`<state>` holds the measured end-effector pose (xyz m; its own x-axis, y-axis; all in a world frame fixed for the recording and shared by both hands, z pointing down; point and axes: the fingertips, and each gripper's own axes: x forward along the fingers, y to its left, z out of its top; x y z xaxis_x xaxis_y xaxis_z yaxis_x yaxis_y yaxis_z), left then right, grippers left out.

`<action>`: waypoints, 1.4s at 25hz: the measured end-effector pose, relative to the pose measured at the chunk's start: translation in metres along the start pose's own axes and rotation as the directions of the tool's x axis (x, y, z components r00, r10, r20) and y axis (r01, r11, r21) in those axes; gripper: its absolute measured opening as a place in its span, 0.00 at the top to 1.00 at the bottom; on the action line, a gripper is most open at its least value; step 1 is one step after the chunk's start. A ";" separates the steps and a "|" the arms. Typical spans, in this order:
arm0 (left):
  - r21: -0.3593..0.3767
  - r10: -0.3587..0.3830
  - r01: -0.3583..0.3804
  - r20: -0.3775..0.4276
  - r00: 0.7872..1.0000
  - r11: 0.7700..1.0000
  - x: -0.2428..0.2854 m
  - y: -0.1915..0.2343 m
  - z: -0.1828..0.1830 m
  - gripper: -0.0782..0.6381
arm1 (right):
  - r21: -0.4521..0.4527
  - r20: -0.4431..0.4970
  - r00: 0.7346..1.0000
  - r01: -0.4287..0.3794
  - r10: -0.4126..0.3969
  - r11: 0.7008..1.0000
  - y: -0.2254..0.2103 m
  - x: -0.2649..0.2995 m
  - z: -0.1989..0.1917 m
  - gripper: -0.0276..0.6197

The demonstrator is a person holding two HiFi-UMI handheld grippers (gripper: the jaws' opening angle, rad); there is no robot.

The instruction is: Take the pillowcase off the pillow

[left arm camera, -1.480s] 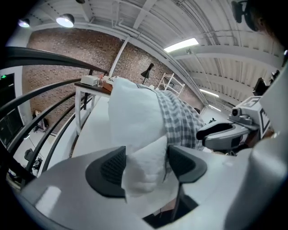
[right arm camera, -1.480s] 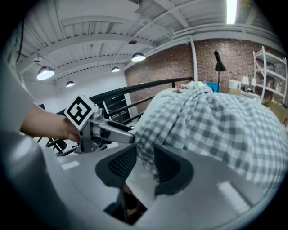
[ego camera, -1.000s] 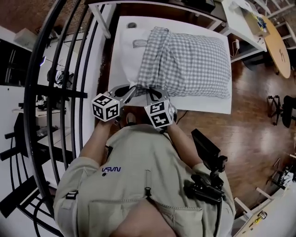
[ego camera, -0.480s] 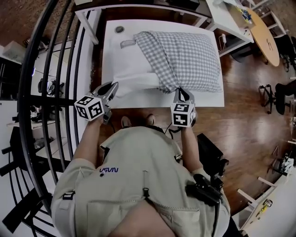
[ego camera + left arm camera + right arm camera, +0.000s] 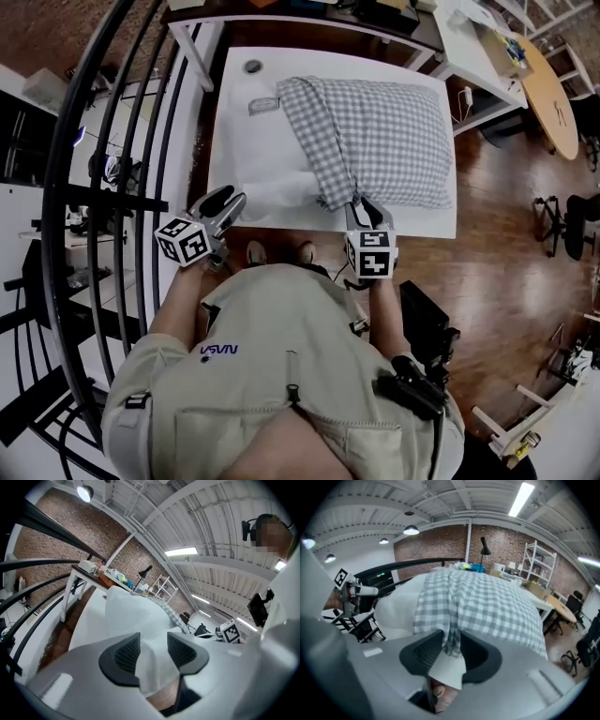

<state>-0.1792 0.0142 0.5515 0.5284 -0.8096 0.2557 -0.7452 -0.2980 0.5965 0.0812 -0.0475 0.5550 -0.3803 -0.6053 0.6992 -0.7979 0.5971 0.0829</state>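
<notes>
From your head view, the checked pillowcase [image 5: 384, 141] lies on the bench [image 5: 441, 220], with the white pillow [image 5: 277, 186] poking out on the left. Only the gripper views show that both sets of jaws have just opened. Your left hand-held gripper [image 5: 149, 651] sits loose around pillow cloth, and your right hand-held gripper [image 5: 450, 651] sits loose around the pillowcase edge.

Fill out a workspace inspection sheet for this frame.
Surface: white table, mostly covered.
Job's things: checked pillowcase over most of the white pillow, left part bare.
Clutter: small round thing at the far left corner.
Grippers: left tool open, pillow fabric between its jaws; right tool open, pillowcase edge between its jaws; both have just been opening.
Cables: nothing seen on the table.
Surroundings: black railing at left, wooden floor, round table at right.
</notes>
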 end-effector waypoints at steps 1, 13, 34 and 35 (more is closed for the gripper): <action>0.008 0.013 -0.013 0.027 1.000 1.000 -0.006 -0.002 0.008 0.63 | -0.001 0.037 0.999 -0.028 0.028 1.000 0.003 -0.009 0.011 0.77; 0.224 0.191 -0.225 0.165 0.968 0.948 0.052 -0.008 0.095 0.53 | -0.121 0.295 0.932 -0.181 0.210 0.976 -0.001 0.000 0.140 0.77; 0.134 0.098 -0.084 -0.099 0.990 0.987 0.171 0.066 0.113 0.50 | -0.273 0.053 0.985 -0.145 0.165 0.951 0.008 0.153 0.267 0.72; 0.155 0.085 -0.069 -0.098 0.992 0.985 0.170 0.056 0.111 0.59 | -0.290 0.010 0.986 -0.155 0.164 0.945 0.007 0.163 0.262 0.70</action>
<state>-0.1765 -0.1969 0.5441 0.5003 -0.7785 0.3791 -0.8341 -0.3158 0.4523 -0.1086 -0.2802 0.4837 -0.5108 -0.5039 0.6965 -0.5594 0.8100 0.1759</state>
